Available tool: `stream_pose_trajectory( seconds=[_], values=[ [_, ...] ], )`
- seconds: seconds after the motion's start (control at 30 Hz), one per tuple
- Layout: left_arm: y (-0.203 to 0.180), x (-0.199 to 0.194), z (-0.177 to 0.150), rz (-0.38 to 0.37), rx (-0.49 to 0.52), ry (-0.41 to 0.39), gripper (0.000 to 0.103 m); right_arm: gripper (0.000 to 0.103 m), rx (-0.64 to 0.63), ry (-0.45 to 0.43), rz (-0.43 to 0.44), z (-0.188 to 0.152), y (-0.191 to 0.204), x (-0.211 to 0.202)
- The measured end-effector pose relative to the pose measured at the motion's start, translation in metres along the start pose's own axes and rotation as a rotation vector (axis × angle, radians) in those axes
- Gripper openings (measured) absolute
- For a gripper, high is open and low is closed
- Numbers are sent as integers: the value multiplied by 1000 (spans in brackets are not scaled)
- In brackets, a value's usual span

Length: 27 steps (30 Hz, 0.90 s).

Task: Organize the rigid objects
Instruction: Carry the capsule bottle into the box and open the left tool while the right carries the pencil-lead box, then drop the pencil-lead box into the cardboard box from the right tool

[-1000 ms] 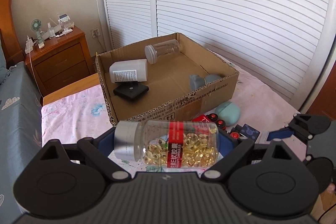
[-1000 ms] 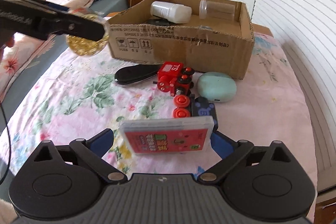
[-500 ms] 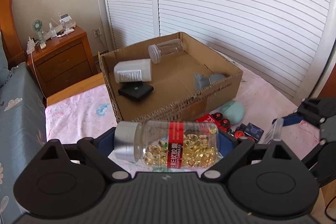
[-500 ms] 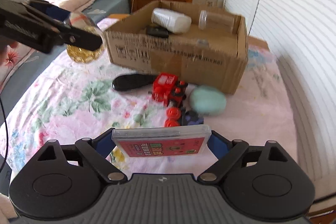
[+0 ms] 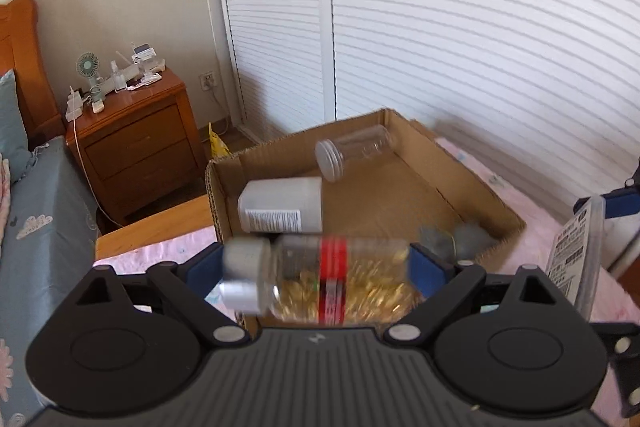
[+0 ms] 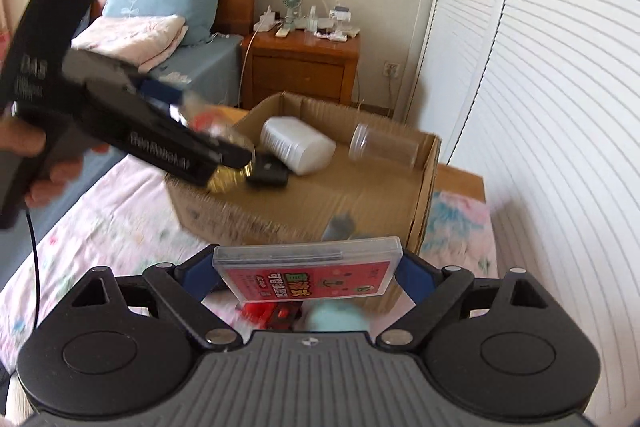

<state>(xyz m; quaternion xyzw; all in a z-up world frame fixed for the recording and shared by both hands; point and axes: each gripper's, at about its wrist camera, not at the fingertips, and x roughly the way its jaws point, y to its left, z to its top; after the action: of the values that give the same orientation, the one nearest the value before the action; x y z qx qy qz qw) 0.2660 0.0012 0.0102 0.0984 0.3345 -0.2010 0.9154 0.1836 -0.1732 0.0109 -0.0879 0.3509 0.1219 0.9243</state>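
A bed (image 6: 120, 227) with a pink floral sheet carries an open cardboard box (image 5: 472, 211), and both tongs hang above it. Inside the box lie a white bottle (image 5: 282, 205) on its side, an empty clear jar (image 5: 352, 151) toward the far wall, a flat black object (image 6: 267, 171) and a grey item (image 5: 456, 237) by the near wall. The left tongs (image 5: 320, 269) have their jaws opening, with a clear capsule bottle (image 5: 320, 279), red-banded and silver-capped, lying crosswise between the blue pads over the box's near edge. The right tongs (image 6: 308, 269) are clamped on a flat clear case (image 6: 308, 269) with a red label, above a red toy (image 6: 272, 311) and a mint-green case (image 6: 336, 315).
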Motion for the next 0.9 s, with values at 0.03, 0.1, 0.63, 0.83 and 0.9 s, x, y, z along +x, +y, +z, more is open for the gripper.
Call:
stream_pose_trajectory(
  seconds=[0.03,0.1,0.63,0.83,0.9],
  values=[
    [3,1,-2,-9,-13,-6,98,94,-1,0,1,4,-1,2],
    [7,2,-6,-18,-40,-8,99,94,-6,-3,-11,13,-5,5],
    [8,-51,-83,34,-130,-49,102,95,17,61,-50,90,-30,87],
    [-2,-59,-94,27,-118,-56,102,103,64,46,-43,89,-34,90],
    [-5,-59,-95,22,-116,-51,102,103,61,44,-41,82,-33,84]
  ],
)
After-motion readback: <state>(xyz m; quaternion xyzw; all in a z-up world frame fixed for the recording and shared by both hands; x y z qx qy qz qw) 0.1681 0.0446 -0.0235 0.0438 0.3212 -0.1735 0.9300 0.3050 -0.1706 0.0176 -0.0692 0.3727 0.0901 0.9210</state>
